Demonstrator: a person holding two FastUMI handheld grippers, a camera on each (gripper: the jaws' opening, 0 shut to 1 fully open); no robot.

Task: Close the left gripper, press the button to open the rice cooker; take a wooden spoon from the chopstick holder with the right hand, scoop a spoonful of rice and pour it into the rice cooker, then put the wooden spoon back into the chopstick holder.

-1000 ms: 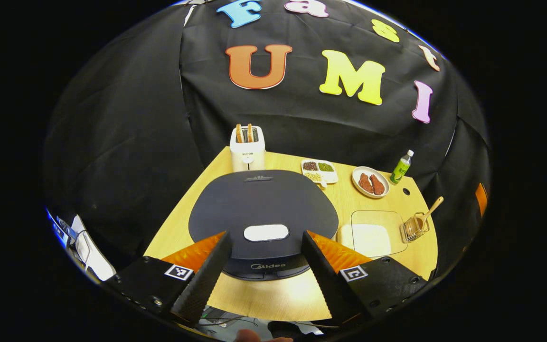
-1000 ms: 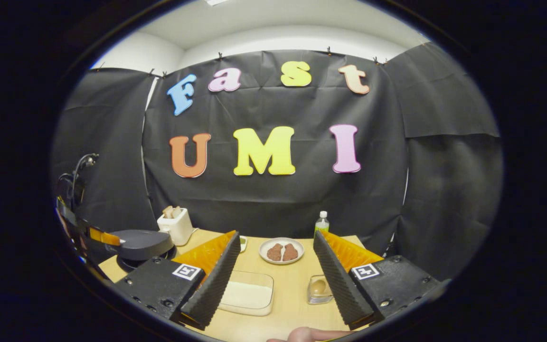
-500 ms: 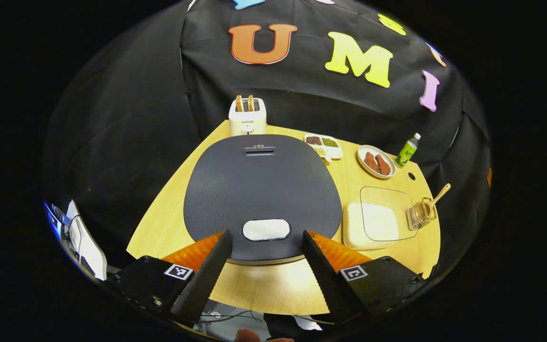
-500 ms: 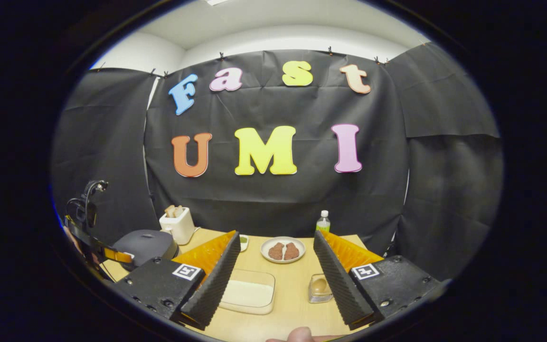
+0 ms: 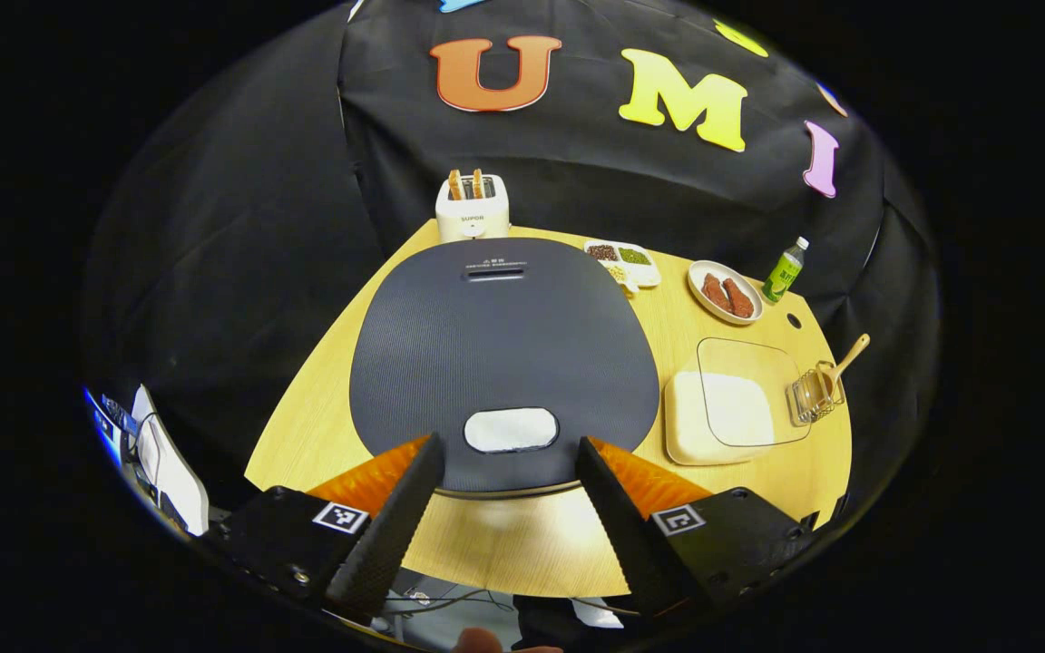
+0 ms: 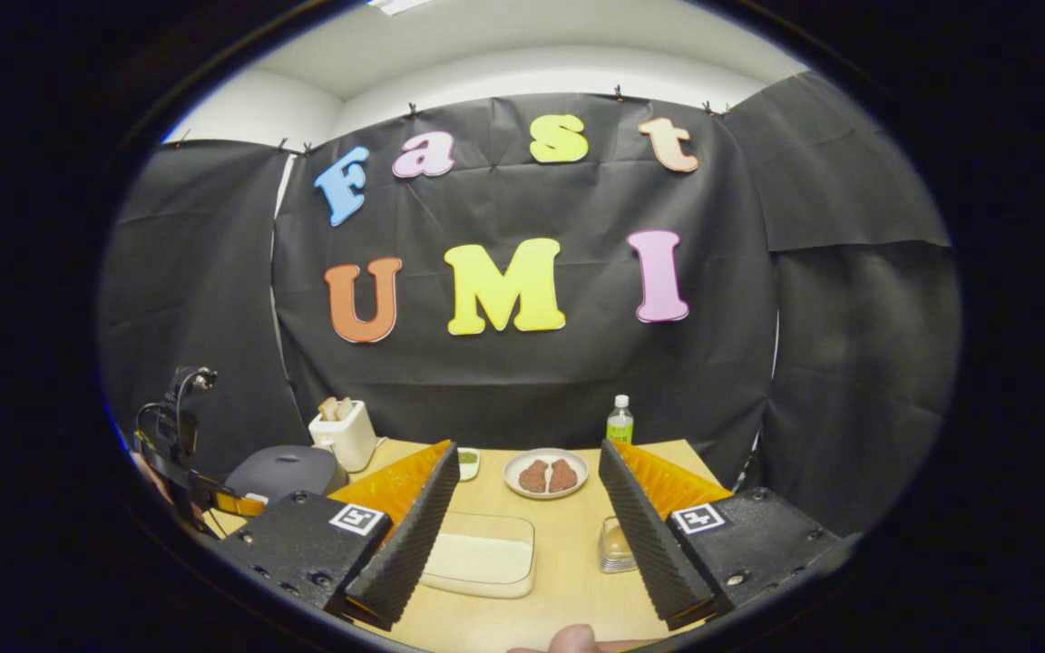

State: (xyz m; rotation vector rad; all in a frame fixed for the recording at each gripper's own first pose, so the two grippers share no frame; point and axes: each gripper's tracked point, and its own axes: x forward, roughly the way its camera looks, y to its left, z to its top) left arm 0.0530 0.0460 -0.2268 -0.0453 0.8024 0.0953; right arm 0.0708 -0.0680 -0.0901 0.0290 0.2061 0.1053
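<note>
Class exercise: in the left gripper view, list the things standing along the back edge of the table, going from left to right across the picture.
toaster → divided snack tray → plate of meat → green bottle

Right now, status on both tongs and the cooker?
Left tongs open above cooker button. Lid shut. Right tongs open. Spoon in holder.
</note>
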